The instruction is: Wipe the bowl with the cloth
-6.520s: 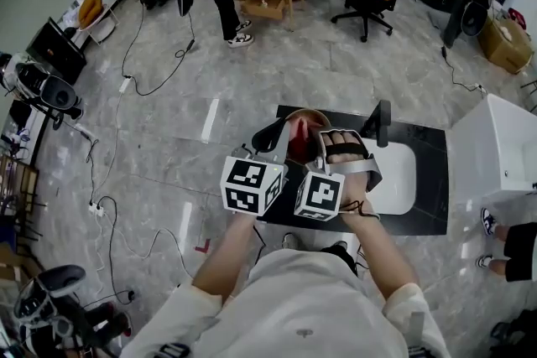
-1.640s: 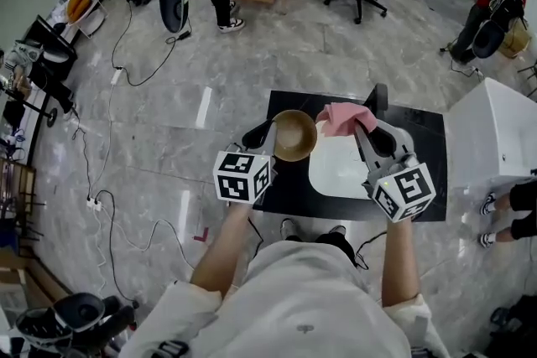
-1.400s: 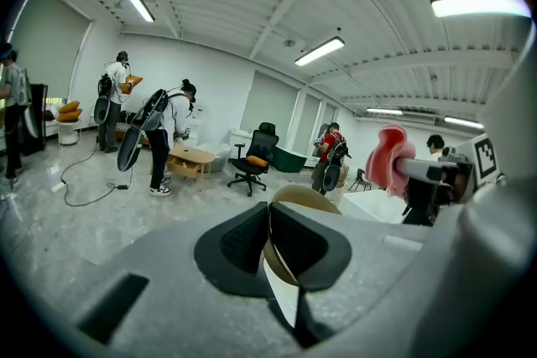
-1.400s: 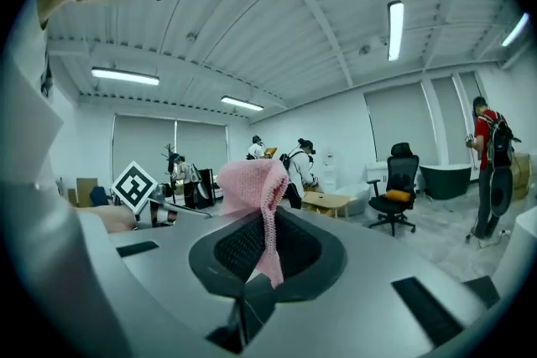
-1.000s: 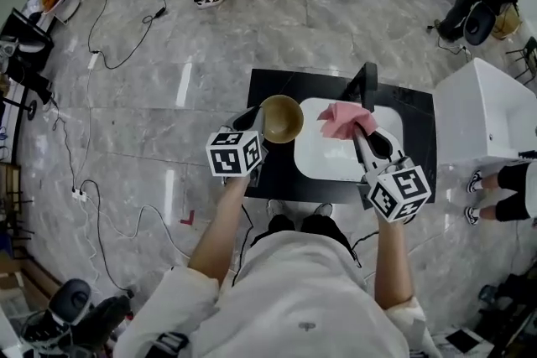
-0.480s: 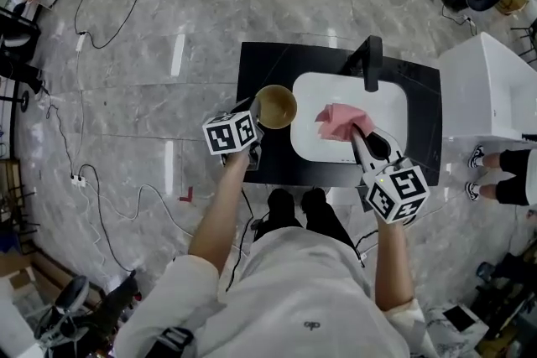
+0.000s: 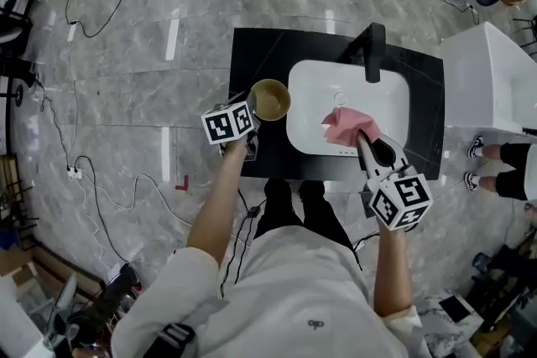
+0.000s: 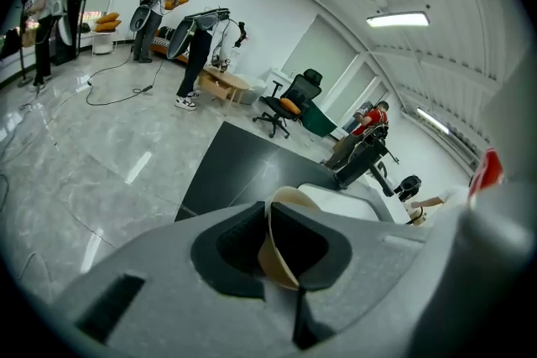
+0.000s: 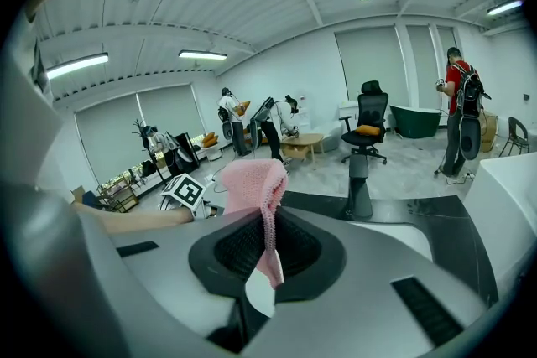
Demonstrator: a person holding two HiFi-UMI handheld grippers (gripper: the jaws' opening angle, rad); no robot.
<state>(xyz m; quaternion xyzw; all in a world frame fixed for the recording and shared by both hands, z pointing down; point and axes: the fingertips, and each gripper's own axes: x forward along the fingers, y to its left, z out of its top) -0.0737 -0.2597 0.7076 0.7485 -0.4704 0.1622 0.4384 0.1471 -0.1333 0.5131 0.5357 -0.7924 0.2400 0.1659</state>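
A tan bowl [image 7: 269,100] hangs over the black counter's left part, its rim pinched in my left gripper [image 7: 250,106], which is shut on it. In the left gripper view the bowl's thin rim [image 8: 274,241] runs between the closed jaws. A pink cloth [image 7: 345,127] is held over the white sink [image 7: 310,96] by my right gripper [image 7: 362,136], shut on it. In the right gripper view the cloth [image 9: 256,184] bunches up above the jaws, with its edge clamped between them. Bowl and cloth are apart.
A black faucet [image 7: 372,49] stands at the sink's far rim. The black counter [image 7: 252,54] surrounds the sink. A white cabinet [image 7: 491,80] stands to the right, with a person's legs beside it. Cables lie on the grey floor at the left.
Bowl and cloth have separated: the bowl moved left over the counter and the cloth moved right, then down over the sink. The head view has tilted down.
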